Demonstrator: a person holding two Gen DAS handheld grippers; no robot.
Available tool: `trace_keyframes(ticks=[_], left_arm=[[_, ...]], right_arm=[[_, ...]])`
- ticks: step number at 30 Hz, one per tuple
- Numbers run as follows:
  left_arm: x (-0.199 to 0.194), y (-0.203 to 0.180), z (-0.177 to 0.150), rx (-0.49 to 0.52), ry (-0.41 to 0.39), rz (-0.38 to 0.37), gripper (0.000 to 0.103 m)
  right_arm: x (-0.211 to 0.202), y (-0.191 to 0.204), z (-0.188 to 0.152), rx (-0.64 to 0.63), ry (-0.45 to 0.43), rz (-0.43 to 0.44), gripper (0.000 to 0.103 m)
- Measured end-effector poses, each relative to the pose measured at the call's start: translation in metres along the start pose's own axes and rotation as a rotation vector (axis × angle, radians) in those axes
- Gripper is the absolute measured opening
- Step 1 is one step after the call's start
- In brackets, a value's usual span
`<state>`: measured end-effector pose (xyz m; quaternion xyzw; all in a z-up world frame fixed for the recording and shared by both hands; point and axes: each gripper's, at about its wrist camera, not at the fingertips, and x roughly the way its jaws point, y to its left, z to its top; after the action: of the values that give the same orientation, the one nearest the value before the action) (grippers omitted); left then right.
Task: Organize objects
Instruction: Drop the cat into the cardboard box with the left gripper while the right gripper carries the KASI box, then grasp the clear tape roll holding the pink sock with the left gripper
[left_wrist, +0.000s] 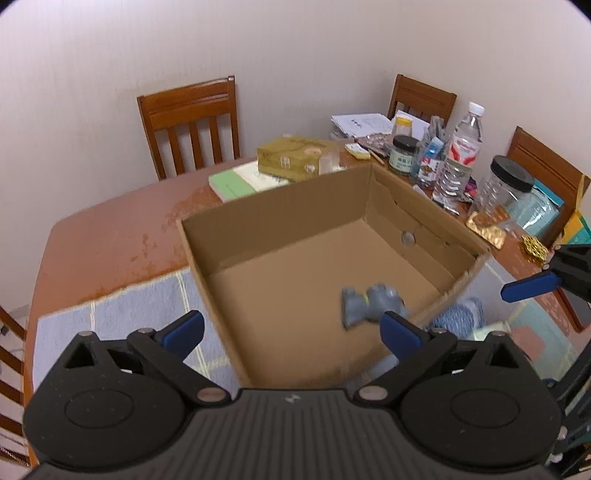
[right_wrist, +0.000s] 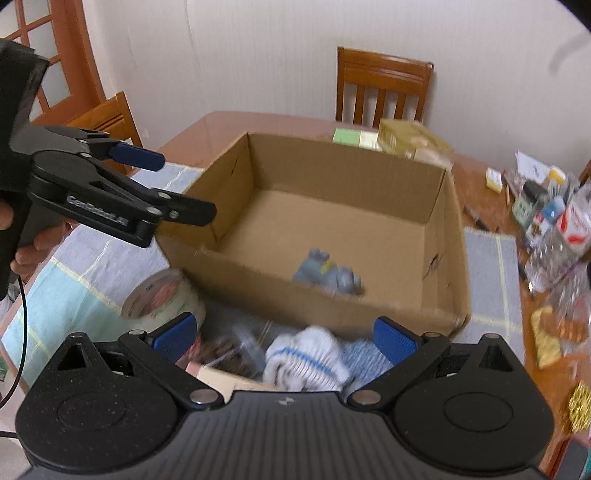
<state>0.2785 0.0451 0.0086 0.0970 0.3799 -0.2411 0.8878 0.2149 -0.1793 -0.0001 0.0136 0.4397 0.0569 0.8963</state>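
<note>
We find the white-and-blue knitted sock bundle (right_wrist: 306, 360) directly below the right claw (right_wrist: 286, 338) – spread wide, empty, nearer than the left claw (left_wrist: 291, 328), equally wide – bundle's long axis crosswise.

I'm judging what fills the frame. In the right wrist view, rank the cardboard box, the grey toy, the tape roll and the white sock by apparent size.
1. cardboard box
2. white sock
3. tape roll
4. grey toy

The sock and roll lie nearer the camera, so their order is unsure.
</note>
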Motion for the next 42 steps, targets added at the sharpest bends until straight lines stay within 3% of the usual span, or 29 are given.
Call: trace_keyframes(ticks=[6,20,31,42], left_arm=[[-0.005,0.011,-0.030,-0.075,0.046,-0.054,0.101],[0.013,0.045,-0.103,-0.402,0.119,-0.197,0.101],[0.032,0.042,-0.111,-0.396,0.122,-0.234,0.101],[0.048,0.034,-0.103,-0.335,0.100,-0.223,0.100]], right_arm=[[0.002,0.013,-0.016,0.048,0.037,0.009,0.103],[0.015,0.036,-0.034,0.127,0.086,0.022,0.103],[0.038,0.034,-0.043,0.219,0.145,0.006,0.103],[0.059,0.026,-0.048,0.275,0.180,0.007,0.102]])
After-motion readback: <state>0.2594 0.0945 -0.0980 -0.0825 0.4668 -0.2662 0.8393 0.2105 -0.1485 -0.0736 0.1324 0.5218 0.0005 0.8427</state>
